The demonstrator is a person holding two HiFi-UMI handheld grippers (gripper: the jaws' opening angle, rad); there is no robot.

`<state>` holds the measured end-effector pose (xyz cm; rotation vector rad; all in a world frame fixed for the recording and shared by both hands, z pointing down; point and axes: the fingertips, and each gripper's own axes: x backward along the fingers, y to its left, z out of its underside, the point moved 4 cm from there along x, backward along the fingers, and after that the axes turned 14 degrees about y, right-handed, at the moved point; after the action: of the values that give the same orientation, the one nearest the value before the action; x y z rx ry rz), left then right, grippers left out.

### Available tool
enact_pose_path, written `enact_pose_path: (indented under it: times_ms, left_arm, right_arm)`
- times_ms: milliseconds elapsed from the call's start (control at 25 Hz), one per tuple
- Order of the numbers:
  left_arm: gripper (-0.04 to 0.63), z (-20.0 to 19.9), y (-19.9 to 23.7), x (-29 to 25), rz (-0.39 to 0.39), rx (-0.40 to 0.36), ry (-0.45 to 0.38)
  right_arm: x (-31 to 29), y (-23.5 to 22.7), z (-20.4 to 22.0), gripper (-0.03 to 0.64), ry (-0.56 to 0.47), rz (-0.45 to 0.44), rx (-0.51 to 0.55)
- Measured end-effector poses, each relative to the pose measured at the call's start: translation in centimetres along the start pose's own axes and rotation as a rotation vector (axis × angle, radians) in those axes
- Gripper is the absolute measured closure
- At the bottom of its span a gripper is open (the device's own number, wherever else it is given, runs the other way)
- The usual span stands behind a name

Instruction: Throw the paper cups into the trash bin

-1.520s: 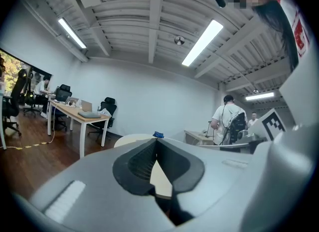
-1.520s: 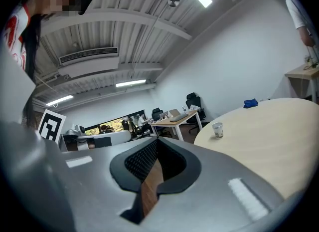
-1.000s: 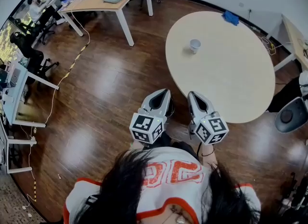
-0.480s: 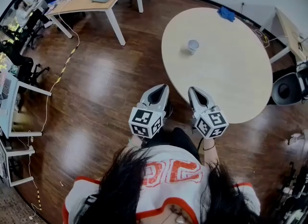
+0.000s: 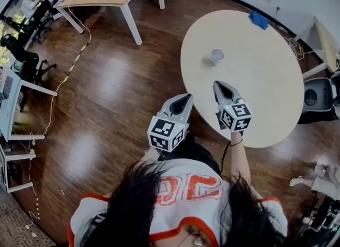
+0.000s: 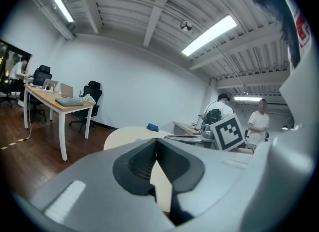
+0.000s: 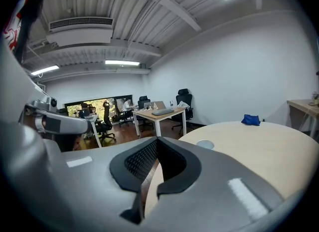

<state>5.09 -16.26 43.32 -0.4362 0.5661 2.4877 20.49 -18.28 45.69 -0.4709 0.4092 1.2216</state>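
Both tools are seen pressed together, empty. The left tool (image 5: 183,99) is held just off the surface's (image 5: 265,97) near edge, the right tool (image 5: 219,85) over it. The cup (image 5: 216,56) is stood upright beyond, apart.

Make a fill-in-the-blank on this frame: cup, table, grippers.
1. The table holds exactly ___ cup.
2. The item at the table's far edge is ___ in colour.
3. The left gripper and right gripper both have jaws ___, with nothing between them.
4. The gripper nearer the cup is the ___ one.

Missing words: one; blue; shut; right.
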Motion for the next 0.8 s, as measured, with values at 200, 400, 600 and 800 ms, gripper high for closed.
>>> enact_pose_path:
  times_ms: [200, 400, 600, 800]
  left_arm:
    - [0.595, -0.6, -0.1, -1.5, -0.023, 0.015, 0.011]
    - [0.595, -1.2, -0.1, -2.1, -0.059, 0.022, 0.015]
    - [0.595, -0.8, 0.3, -2.0, -0.103, 0.043, 0.026]
    - [0.595, -0.6, 1.5, -1.4, -0.158, 0.062, 0.029]
  right_arm:
    - [-3.7, -3.3, 0.2, 0.614, 0.075, -0.007, 0.042]
    - [-7.4, -6.1, 0.6, 0.592, 0.160, -0.010, 0.092]
    - [-10.5, -8.5, 0.9, 0.557, 0.267, 0.025, 0.213]
    - [-13.5, -10.2, 0.5, 0.529, 0.339, 0.026, 0.291]
